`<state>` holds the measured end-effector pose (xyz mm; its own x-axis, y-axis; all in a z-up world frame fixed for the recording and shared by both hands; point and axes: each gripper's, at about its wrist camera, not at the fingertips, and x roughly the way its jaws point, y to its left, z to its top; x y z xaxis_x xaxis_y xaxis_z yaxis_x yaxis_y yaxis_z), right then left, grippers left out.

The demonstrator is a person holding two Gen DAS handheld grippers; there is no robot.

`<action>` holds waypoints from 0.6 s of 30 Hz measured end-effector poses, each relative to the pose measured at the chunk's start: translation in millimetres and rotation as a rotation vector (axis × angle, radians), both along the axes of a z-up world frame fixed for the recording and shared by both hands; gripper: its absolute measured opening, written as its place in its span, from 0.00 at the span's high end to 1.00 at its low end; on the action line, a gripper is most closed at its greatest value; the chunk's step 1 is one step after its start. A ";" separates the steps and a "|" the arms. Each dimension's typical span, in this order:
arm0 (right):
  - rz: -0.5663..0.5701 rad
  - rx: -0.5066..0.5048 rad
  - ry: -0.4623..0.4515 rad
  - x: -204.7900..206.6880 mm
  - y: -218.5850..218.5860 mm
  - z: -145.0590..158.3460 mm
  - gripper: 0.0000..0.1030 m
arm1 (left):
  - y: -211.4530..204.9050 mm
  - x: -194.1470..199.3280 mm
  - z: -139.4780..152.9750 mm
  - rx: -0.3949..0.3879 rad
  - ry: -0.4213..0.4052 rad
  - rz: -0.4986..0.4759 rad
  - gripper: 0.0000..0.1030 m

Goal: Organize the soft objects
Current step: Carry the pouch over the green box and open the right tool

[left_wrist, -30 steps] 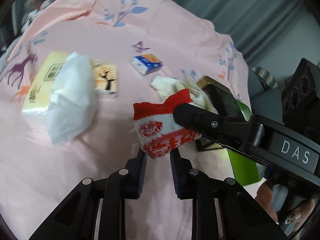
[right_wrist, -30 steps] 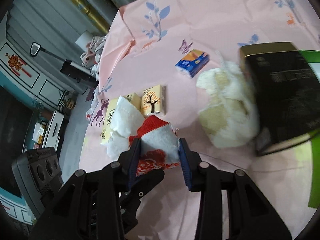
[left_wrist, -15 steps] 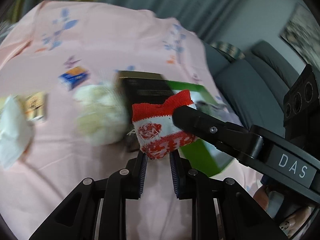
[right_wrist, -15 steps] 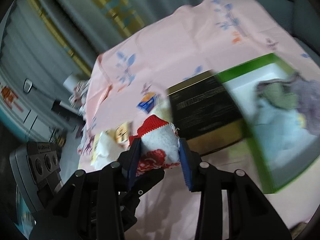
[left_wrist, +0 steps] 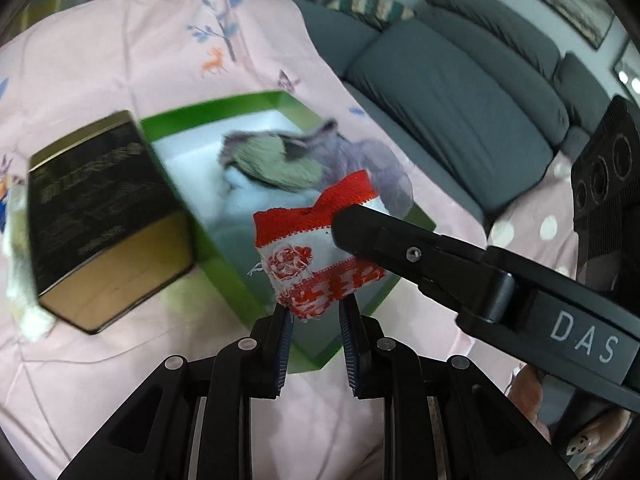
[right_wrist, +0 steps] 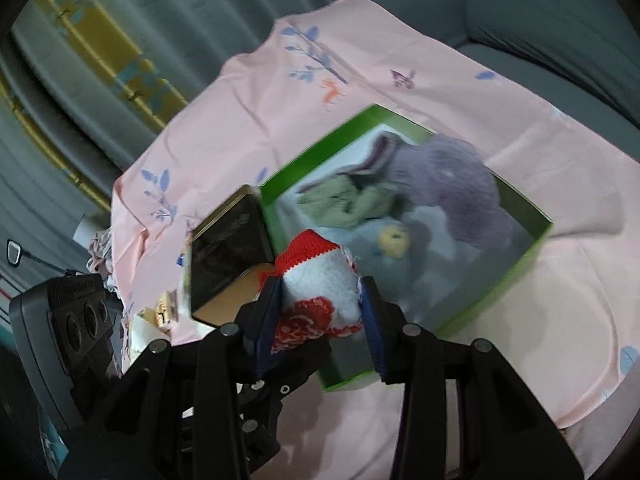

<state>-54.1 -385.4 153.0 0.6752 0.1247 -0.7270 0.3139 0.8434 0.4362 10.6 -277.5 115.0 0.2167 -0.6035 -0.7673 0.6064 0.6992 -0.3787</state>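
Observation:
Both grippers hold one folded red-and-white patterned cloth (left_wrist: 316,248) in the air. My left gripper (left_wrist: 316,316) is shut on its lower edge. My right gripper (right_wrist: 320,304) is shut on the same cloth (right_wrist: 316,276), and its finger (left_wrist: 400,240) crosses the left wrist view. The cloth hangs over the near corner of an open green box (left_wrist: 240,280), which also shows in the right wrist view (right_wrist: 532,256). Inside the box lie a purple knit item (right_wrist: 452,184), a green knit item (right_wrist: 344,204) and a pale blue cloth with a yellow patch (right_wrist: 394,240).
A black and gold box (left_wrist: 100,208) stands against the green box's left side on the pink printed tablecloth (left_wrist: 140,60). A cream fluffy item (left_wrist: 24,312) peeks out behind it. A grey sofa (left_wrist: 460,80) runs along the table's far right edge. Small tissue packs (right_wrist: 166,308) lie far left.
Both grippers have swung right with the cloth, from over the tissue packs and cream item to over the green box. Grip on the cloth is unchanged.

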 end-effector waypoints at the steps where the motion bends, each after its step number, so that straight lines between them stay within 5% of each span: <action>1: -0.005 0.002 0.011 1.0 -3.3 -1.9 0.60 | -5.0 1.8 -3.0 0.012 0.014 -0.009 0.78; 13: -0.060 -0.004 0.100 22.8 -21.4 -26.8 0.56 | -25.3 20.6 -26.2 0.067 0.077 0.031 0.78; 18: -0.091 -0.035 0.127 20.3 -23.6 -29.0 0.42 | -19.7 16.1 -25.1 0.049 0.088 0.006 0.67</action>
<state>-33.8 -409.0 124.0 0.5847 0.0407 -0.8103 0.4404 0.8229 0.3591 26.7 -297.1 90.0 0.1509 -0.5633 -0.8123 0.5682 0.7218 -0.3950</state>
